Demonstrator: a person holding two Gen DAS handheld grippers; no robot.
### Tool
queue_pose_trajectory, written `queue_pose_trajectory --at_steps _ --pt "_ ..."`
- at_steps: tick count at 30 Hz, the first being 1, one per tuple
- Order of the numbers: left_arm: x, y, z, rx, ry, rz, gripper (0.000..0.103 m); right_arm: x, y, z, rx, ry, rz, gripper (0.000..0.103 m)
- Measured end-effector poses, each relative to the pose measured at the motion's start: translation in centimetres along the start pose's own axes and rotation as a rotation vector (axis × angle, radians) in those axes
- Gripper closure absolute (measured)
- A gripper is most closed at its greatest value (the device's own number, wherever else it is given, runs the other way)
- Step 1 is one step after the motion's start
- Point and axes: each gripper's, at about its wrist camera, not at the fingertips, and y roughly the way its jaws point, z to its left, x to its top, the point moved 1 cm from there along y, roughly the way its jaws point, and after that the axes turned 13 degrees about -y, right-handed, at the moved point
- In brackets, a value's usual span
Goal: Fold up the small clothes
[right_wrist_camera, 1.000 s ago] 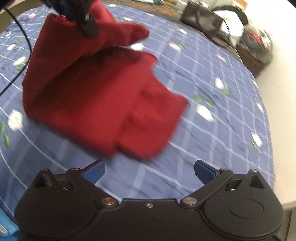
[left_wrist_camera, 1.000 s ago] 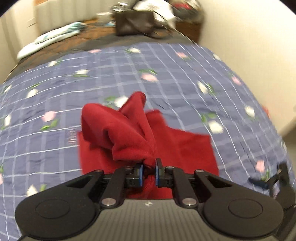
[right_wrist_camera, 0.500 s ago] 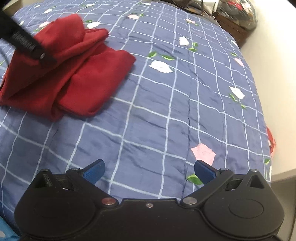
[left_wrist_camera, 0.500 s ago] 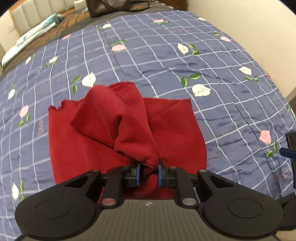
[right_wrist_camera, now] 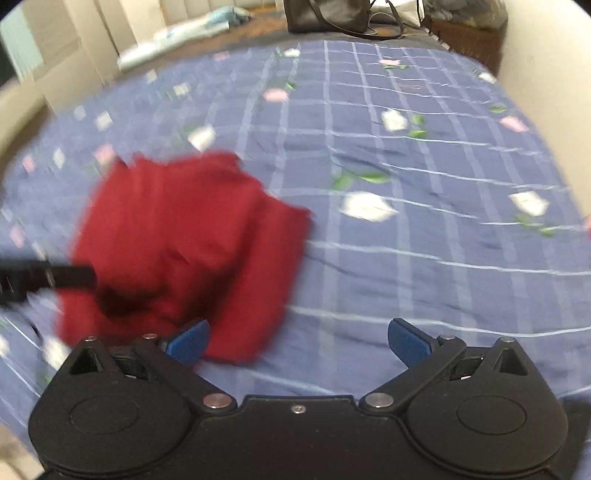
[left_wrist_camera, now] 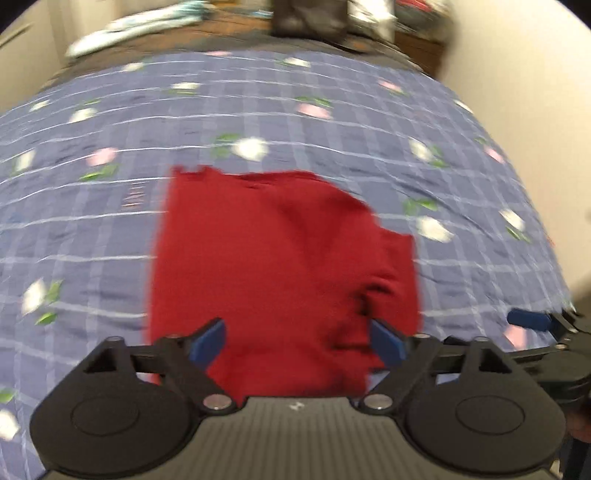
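Fleece, deep red and soft-napped, lies as a small folded garment (left_wrist_camera: 280,266) on the blue quilted bedspread with white grid lines and pink-and-white flowers (left_wrist_camera: 258,103), near the front edge of the bed, directly ahead of the left gripper (left_wrist_camera: 297,338). Both wrist views are smeared by motion, so fine creases and hems cannot be read.

The left gripper hangs just above the near edge of the cloth with its 2 blue-padded fingers (left_wrist_camera: 207,339) spread wide and nothing between them. In the right wrist view the right gripper (right_wrist_camera: 297,341) is likewise parted wide and empty, over bare bedspread just to the right of the garment, its left pad close by the cloth's near corner.

The garment rests in a rough rectangle, but its right side steps out in a lower flap with a dark crease beside it, suggesting layers that do not sit square. A black shoulder bag (right_wrist_camera: 328,16) and pale bedding sit far back, well apart from the work.

Judged from this, the fold looks mostly laid but unsettled. The risk is the thick fleece springing back open, since neither tool pins it. A pad brushing the near edge in passing could drag the top layer askew, and a fresh pinch taken at speed, with the view this blurred, could catch only 1 layer and pull the stack apart.
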Motion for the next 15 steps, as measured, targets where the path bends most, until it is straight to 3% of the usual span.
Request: queue_pose_trajectory --at_steps 4,10,13,15 --pt "0.7 -0.8 4.0 0.051 -0.156 -0.019 0.009 2.2 1.1 0.3 0.145 0.149 -0.047 0.001" --pt "1.4 0.3 8.4 0.186 -0.275 -0.001 0.008 4.7 4.0 1.1 0.228 0.322 -0.016 0.001" --pt "1.6 1.7 9.4 0.215 -0.3 0.044 0.008 5.3 5.6 1.3 0.219 0.384 0.057 0.015" --pt "1.3 2.3 9.6 0.211 -0.308 0.065 0.008 5.1 6.0 1.4 0.207 0.413 0.074 0.041"
